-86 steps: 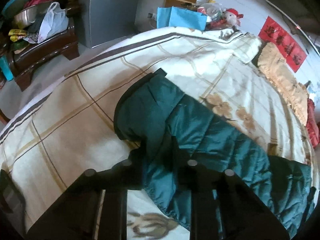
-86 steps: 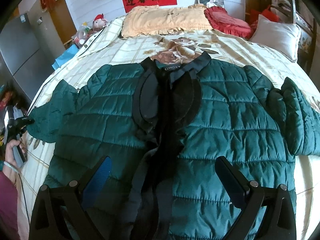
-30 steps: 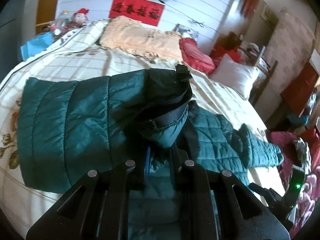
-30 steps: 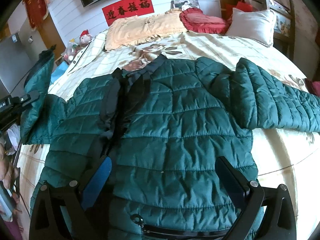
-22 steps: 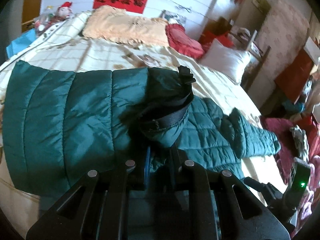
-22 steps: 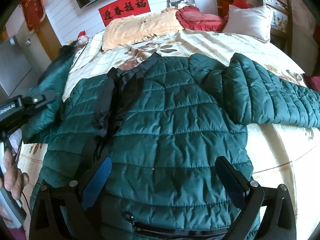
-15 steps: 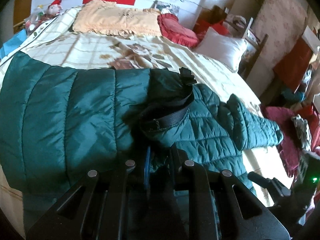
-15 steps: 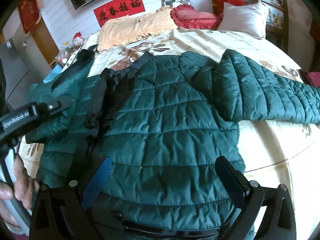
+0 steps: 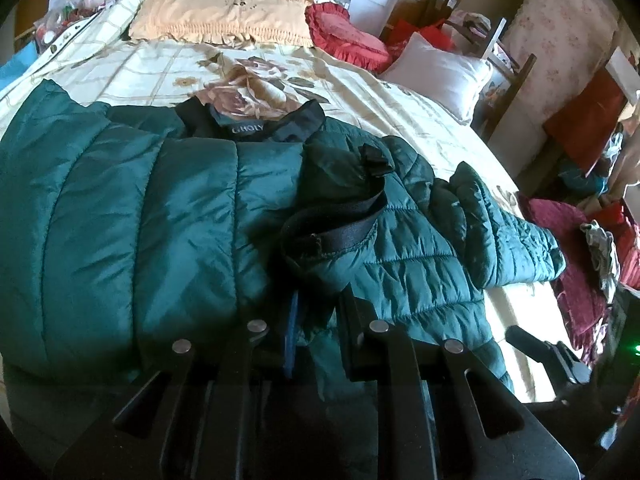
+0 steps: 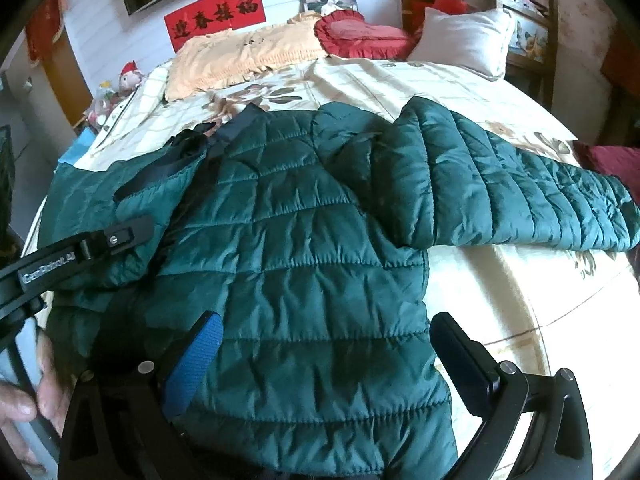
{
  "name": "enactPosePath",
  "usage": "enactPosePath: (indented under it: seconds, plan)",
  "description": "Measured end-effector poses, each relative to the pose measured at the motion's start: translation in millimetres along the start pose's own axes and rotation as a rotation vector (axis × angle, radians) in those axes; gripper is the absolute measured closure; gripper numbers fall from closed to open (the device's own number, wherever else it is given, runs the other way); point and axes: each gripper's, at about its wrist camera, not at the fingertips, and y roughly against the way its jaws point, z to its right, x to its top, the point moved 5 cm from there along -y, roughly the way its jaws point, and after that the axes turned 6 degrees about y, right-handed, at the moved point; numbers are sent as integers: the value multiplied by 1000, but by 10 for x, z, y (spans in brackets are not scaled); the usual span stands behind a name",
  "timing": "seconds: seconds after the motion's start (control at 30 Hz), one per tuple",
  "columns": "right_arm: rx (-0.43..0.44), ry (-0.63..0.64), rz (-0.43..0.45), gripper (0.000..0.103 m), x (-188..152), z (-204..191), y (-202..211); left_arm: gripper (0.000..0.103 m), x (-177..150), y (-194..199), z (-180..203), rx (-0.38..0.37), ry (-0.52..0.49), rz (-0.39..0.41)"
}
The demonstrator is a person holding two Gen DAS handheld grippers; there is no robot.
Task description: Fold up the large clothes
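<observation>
Carried across since a few seconds ago, the sleeve cuff [image 9: 332,240] now lies over the green jacket's [image 10: 304,248] chest, clenched in the left claw [image 9: 316,320]. Nearer me, the right claw [image 10: 324,352] hangs spread wide above the hem, grasping nothing. Beyond, the other sleeve [image 10: 520,196] stretches over the floral bed [image 10: 500,280] toward the pillows [image 10: 248,56].

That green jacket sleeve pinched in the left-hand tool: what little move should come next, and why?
Probably lower the sleeve cuff onto the jacket chest and let go. The left gripper is shut on the cuff, which is already over the jacket's front near the collar. The other sleeve lies stretched out on the bed, and the right gripper hovers open.
</observation>
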Motion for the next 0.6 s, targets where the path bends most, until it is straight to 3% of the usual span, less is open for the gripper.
enactPosePath:
  seconds: [0.07,0.2,0.33,0.43,0.53,0.6]
  plan:
    - [-2,9,-9,0,15,-16,-51,79,-7,15,9,-16,6,-14]
    - [-6,10,-12,0,55,-30,-95,44,-1,161,22,-89,33,3]
    - [-2,-2,-20,0,80,-17,-116,41,30,431,16,-118,25,20]
    - [9,-9,-20,0,91,-22,-90,41,69,663,-110,-74,20,47]
    - [72,-38,4,0,166,-46,-35,41,122,904,-368,33,7,105]
    - [119,-53,14,0,221,-97,-18,41,154,1012,-635,150,-1,145]
